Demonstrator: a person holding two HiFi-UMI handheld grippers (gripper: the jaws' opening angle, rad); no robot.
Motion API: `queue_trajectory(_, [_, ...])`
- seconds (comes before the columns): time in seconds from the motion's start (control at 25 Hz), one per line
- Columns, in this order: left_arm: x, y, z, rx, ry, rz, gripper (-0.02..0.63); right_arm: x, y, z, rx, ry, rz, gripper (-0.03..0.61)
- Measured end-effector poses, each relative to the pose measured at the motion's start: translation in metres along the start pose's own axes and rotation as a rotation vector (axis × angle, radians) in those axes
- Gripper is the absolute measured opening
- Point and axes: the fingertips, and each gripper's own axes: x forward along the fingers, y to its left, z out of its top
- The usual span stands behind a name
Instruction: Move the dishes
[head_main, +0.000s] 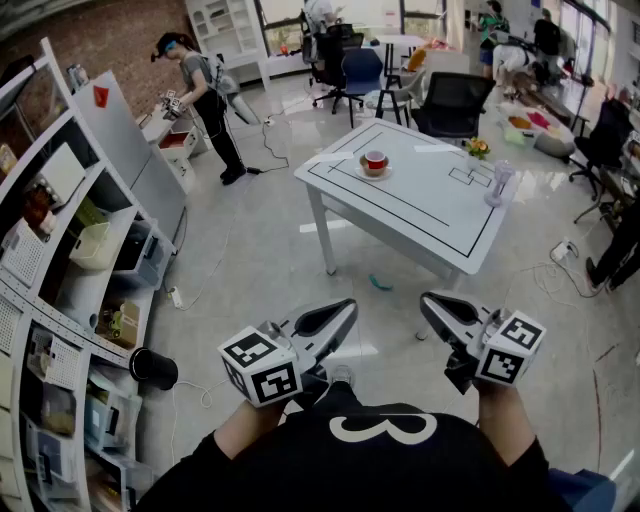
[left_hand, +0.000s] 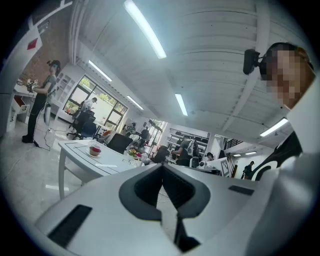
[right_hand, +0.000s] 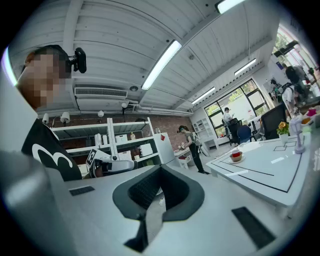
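Room: open office with a glossy pale floor, where a white rectangular table with black outlines (head_main: 430, 215) stands.
Dishes: red cup on a small brown saucer (head_main: 375, 162), on the table's far-left part.
Glass: clear stemmed glass (head_main: 497, 183), at the table's right edge.
Left gripper (head_main: 349, 306): well short of the table, jaws pressed together, empty.
Right gripper (head_main: 427, 299): beside it, equally short of the table, jaws pressed together, empty.
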Motion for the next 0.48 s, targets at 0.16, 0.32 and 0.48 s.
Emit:
queue_trajectory(0.16, [-0.0033, 0.0014, -0.0014, 0.005, 0.011, 0.006, 0.002, -0.0008, 0.0015, 0.0017, -0.011, -0.003, -0.010, 0.009])
queue_trajectory(0.32, [-0.0054, 0.0025, 0.0013, 0.005, 0.001, 0.016, 0.003, -0.0023, 0.0009, 0.0020, -0.027, 0.014, -0.018, 0.009])
queue_trajectory(0.48, [-0.0066, -0.0004, 0.0031, 0.007, 0.000, 0.016, 0.003, -0.0030, -0.0007, 0.0030, -0.048, 0.030, -0.057, 0.009])
